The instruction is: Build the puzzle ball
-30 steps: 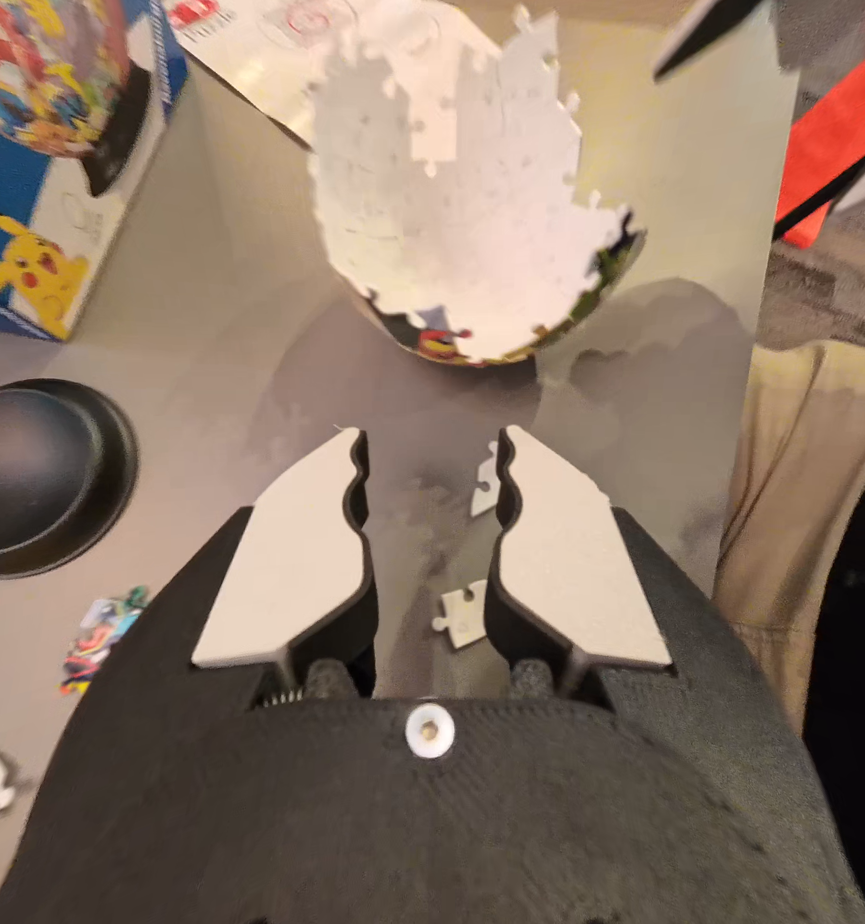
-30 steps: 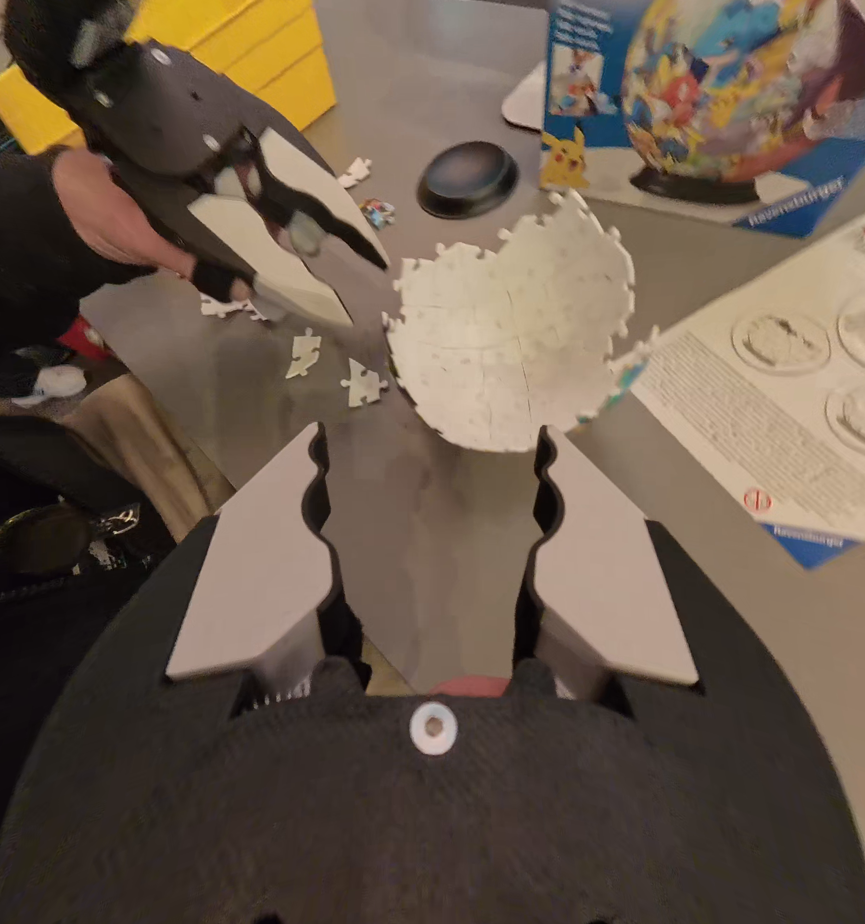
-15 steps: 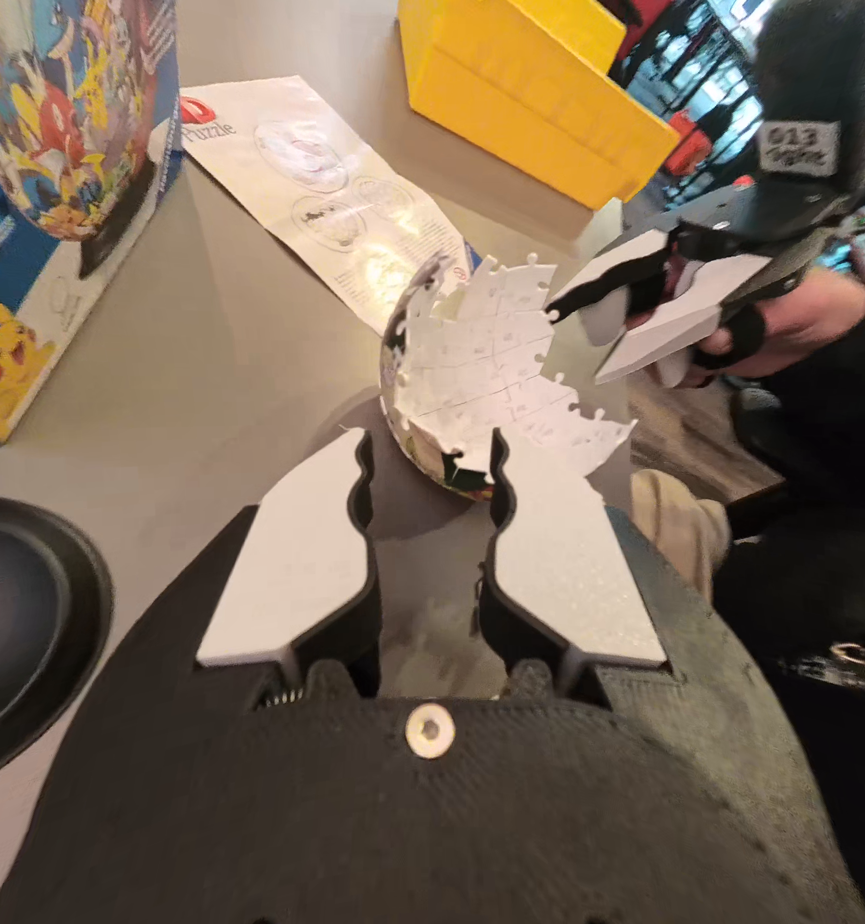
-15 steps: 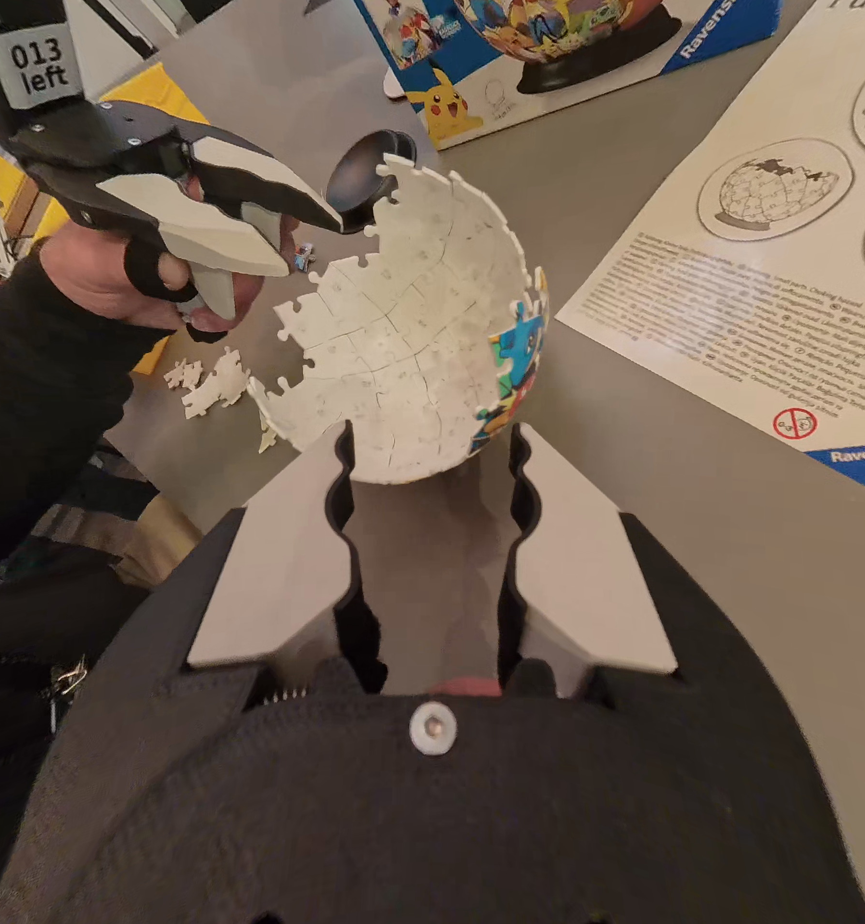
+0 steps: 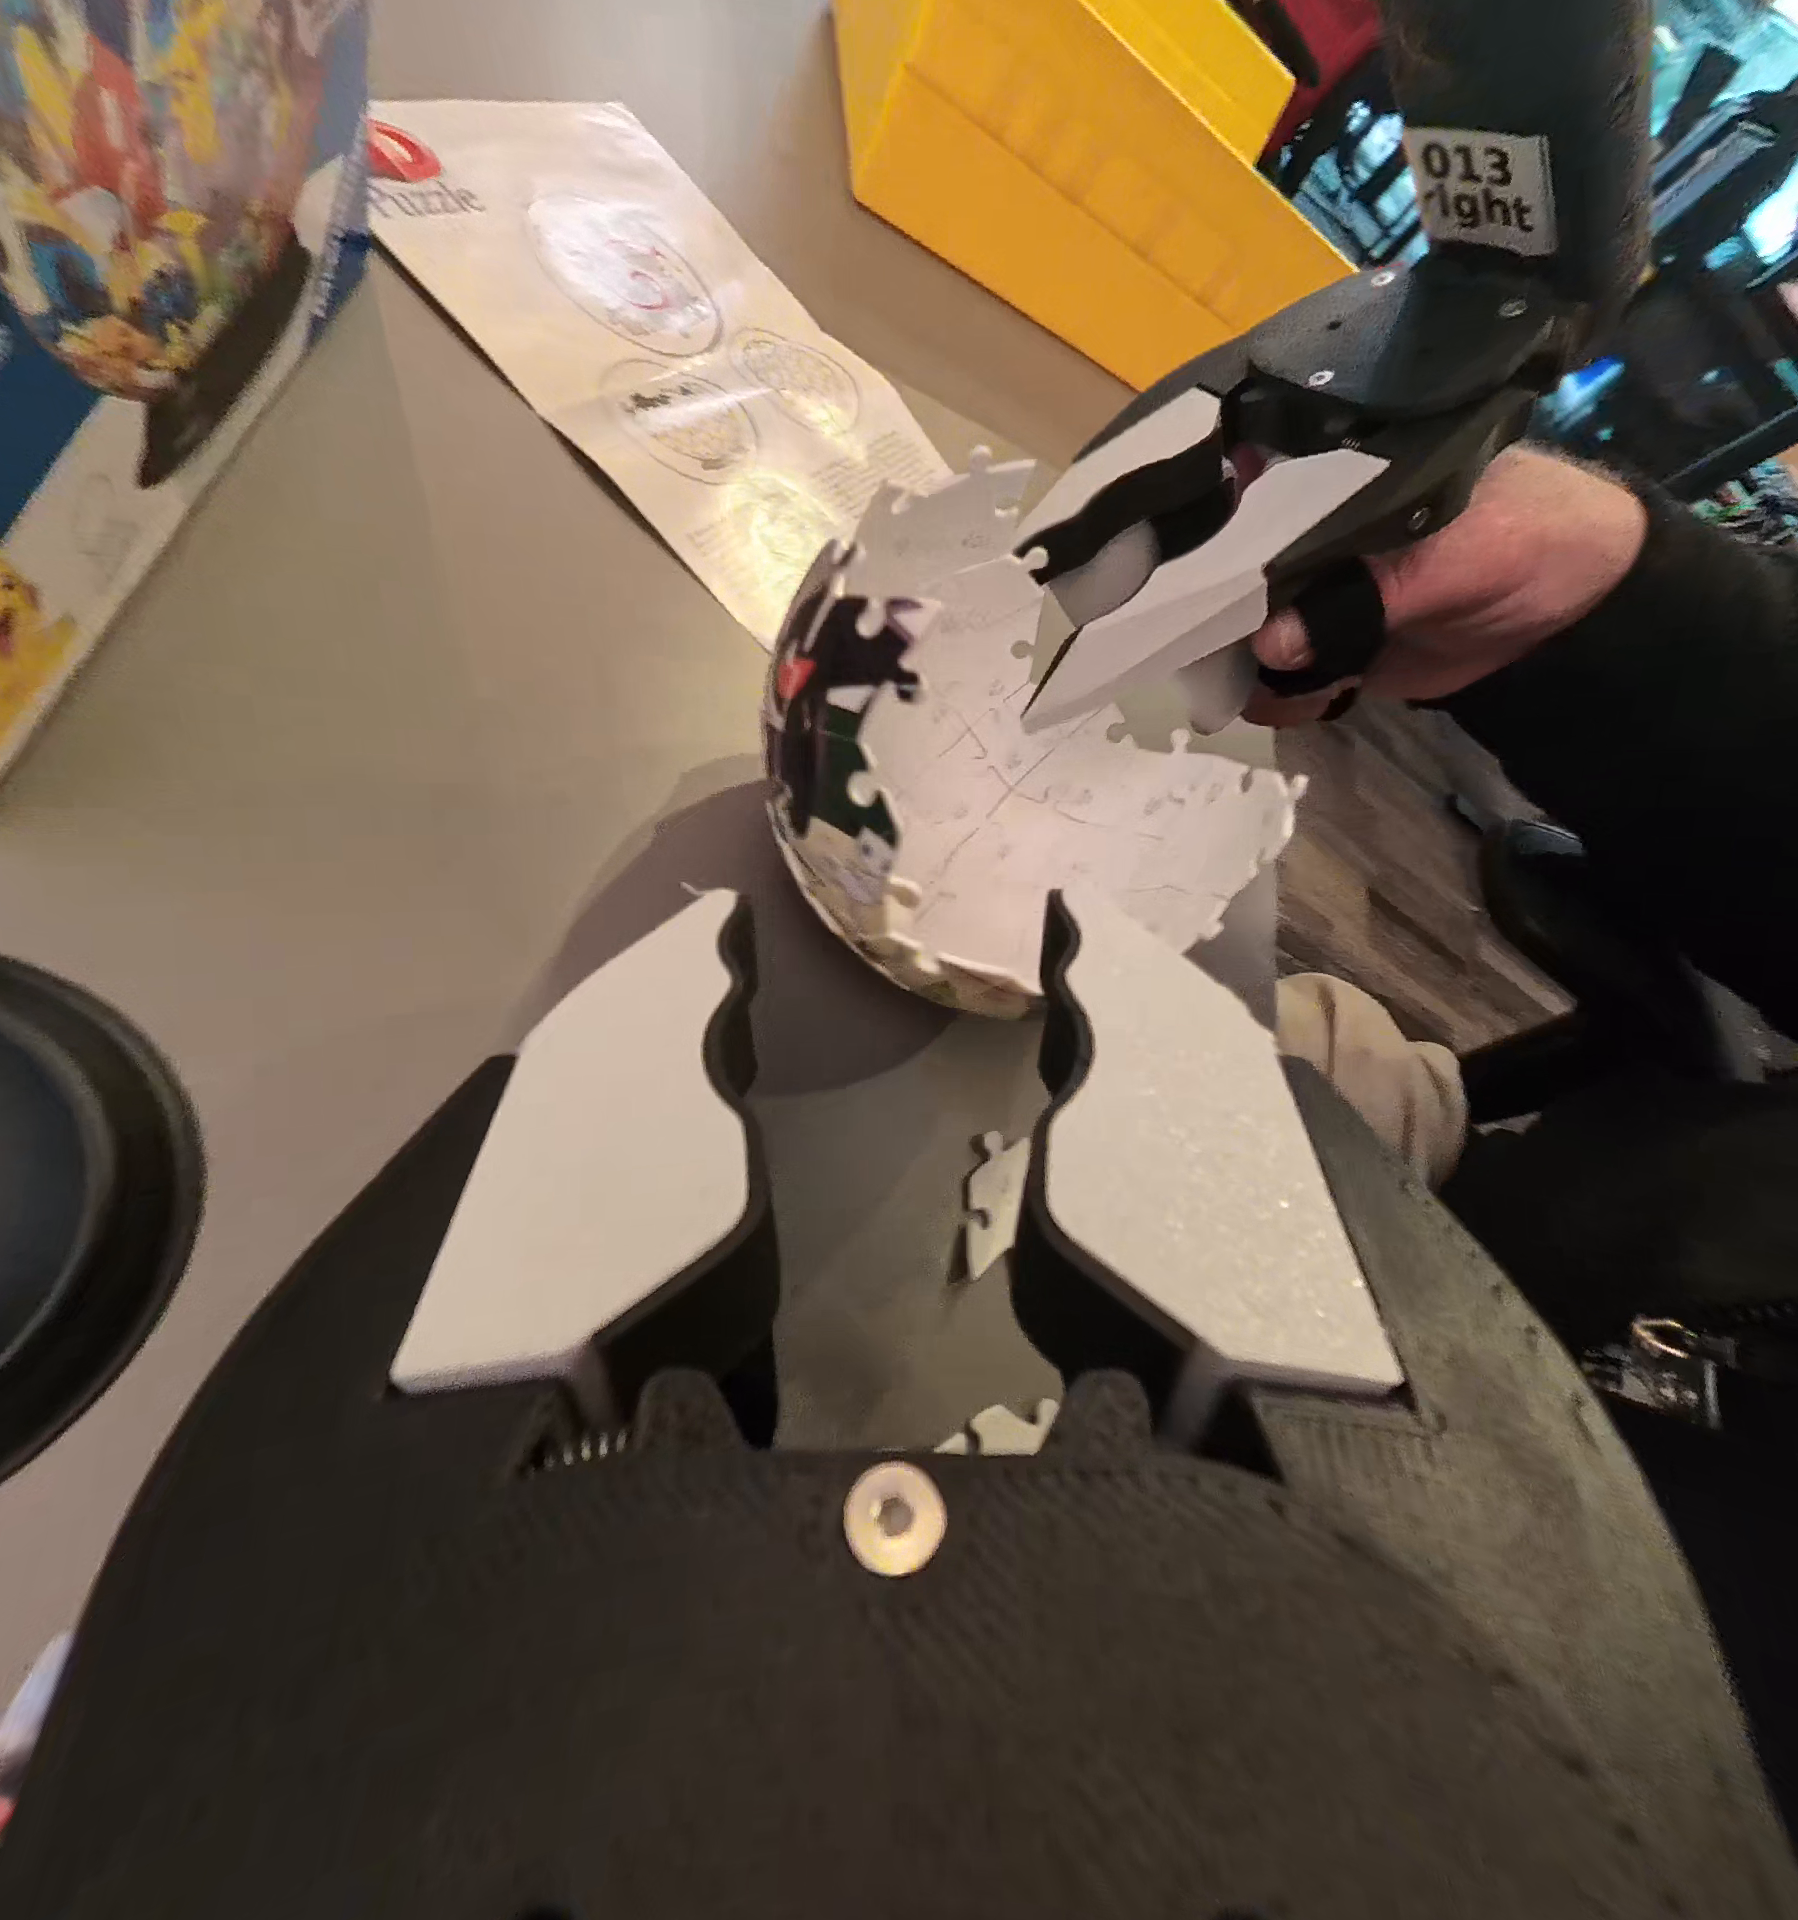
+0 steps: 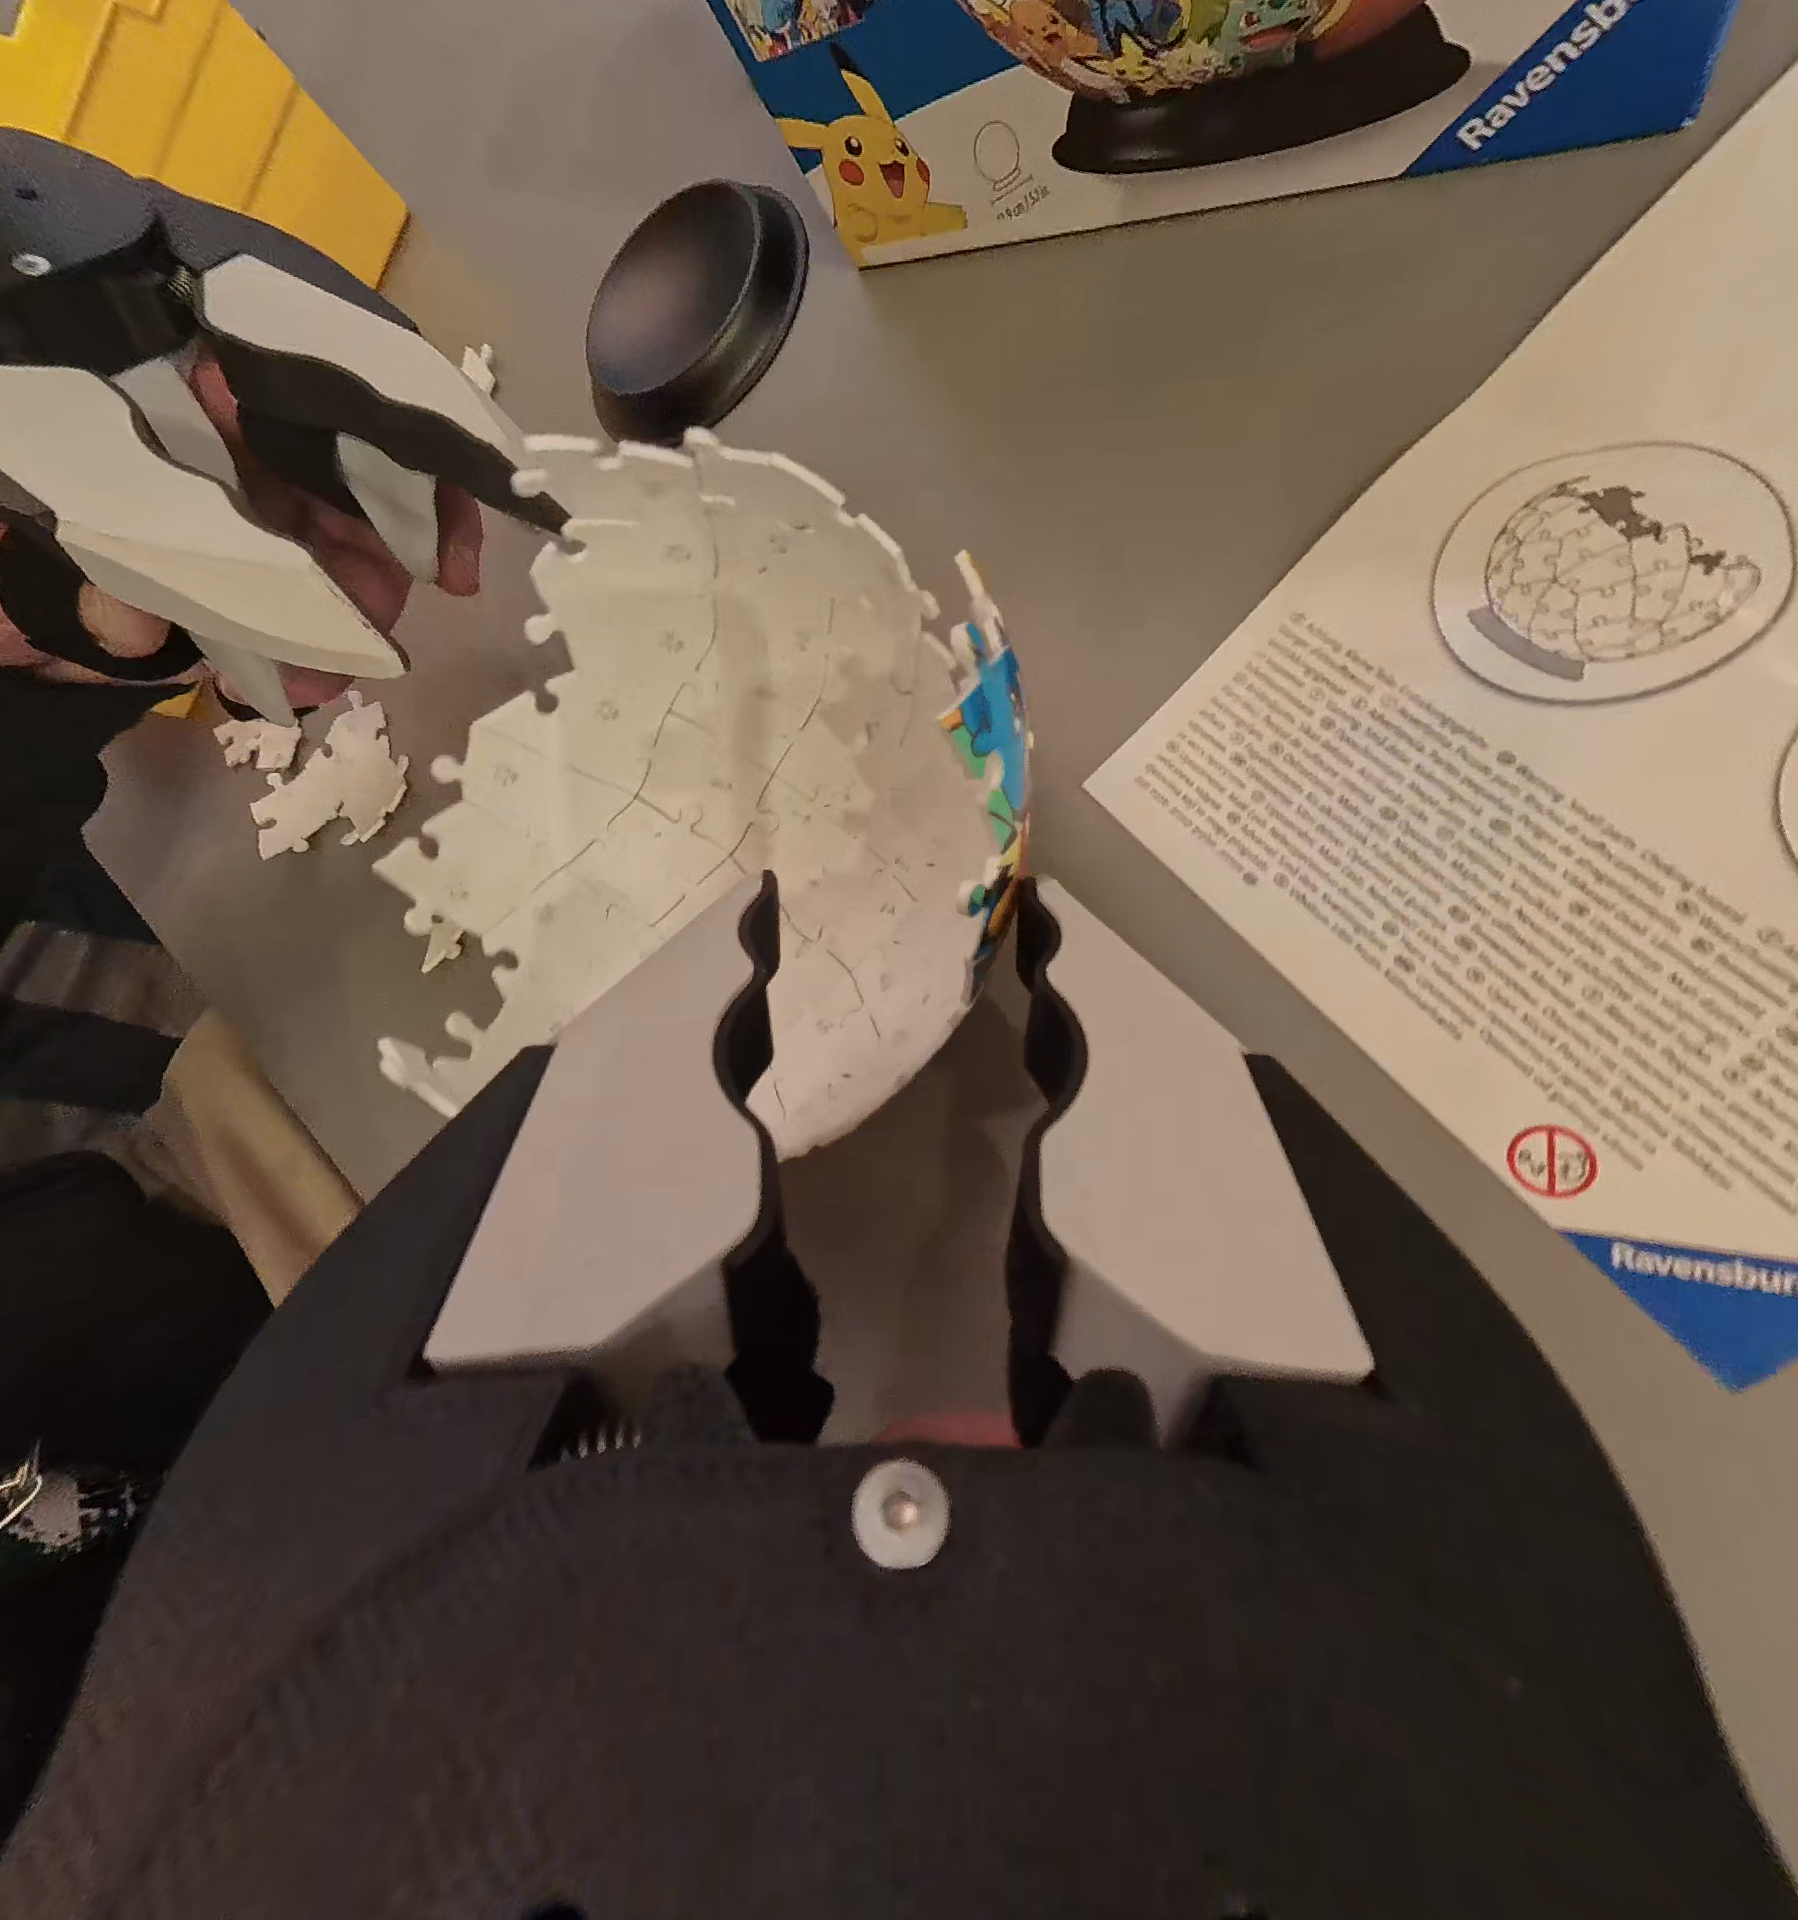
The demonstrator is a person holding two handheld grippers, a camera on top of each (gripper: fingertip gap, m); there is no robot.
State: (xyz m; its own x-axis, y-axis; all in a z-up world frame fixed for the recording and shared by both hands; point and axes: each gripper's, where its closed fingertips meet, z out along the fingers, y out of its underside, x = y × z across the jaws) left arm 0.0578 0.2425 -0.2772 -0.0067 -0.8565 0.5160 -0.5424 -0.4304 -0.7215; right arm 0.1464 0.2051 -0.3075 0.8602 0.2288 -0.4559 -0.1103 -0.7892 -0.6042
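White-backed half puzzle ball (image 6: 708,790) now sits between both grippers, left gripper (image 5: 890,914) and right gripper (image 6: 890,904) narrowly parted, empty, having closed in to steady it.

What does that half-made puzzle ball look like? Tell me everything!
The puzzle ball is only part built, an open curved shell like a broken eggshell. Inside it is plain white with thin seams between pieces; outside shows bright cartoon colours. Its rim is jagged with knobs. It looks like stiff plastic and lies tipped on the grey table, opening towards the person. Both tongs are open around its rim.
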